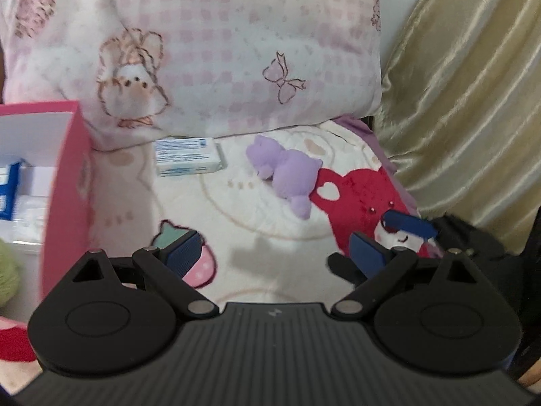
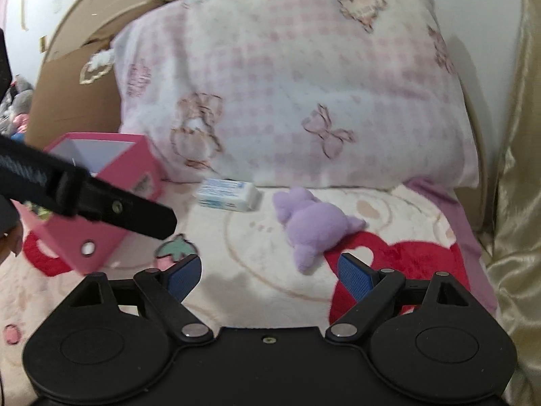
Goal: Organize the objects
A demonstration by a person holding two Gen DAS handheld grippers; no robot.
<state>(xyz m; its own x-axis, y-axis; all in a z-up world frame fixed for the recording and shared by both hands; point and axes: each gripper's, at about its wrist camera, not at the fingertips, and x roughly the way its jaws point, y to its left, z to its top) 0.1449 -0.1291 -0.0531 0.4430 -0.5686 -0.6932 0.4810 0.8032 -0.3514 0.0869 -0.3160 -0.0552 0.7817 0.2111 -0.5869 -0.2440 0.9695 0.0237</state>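
Note:
A purple plush toy [image 1: 287, 172] lies on the blanket ahead of both grippers; it also shows in the right wrist view [image 2: 312, 226]. A white and blue packet [image 1: 188, 156] lies against the pillow, left of the plush, and shows in the right wrist view [image 2: 229, 194]. A pink box [image 1: 64, 182] stands open at the left, with a blue and white item [image 1: 10, 189] inside; the box also shows in the right wrist view [image 2: 101, 203]. My left gripper [image 1: 275, 253] is open and empty above the blanket. My right gripper [image 2: 270, 275] is open and empty, short of the plush.
A pink checked pillow [image 1: 236, 44] stands behind the objects. A gold curtain [image 1: 466, 101] hangs at the right. The white blanket [image 1: 257, 209] has red and strawberry prints. A green plush [image 1: 6, 270] lies at the far left. The left gripper's arm [image 2: 84, 186] crosses the right view.

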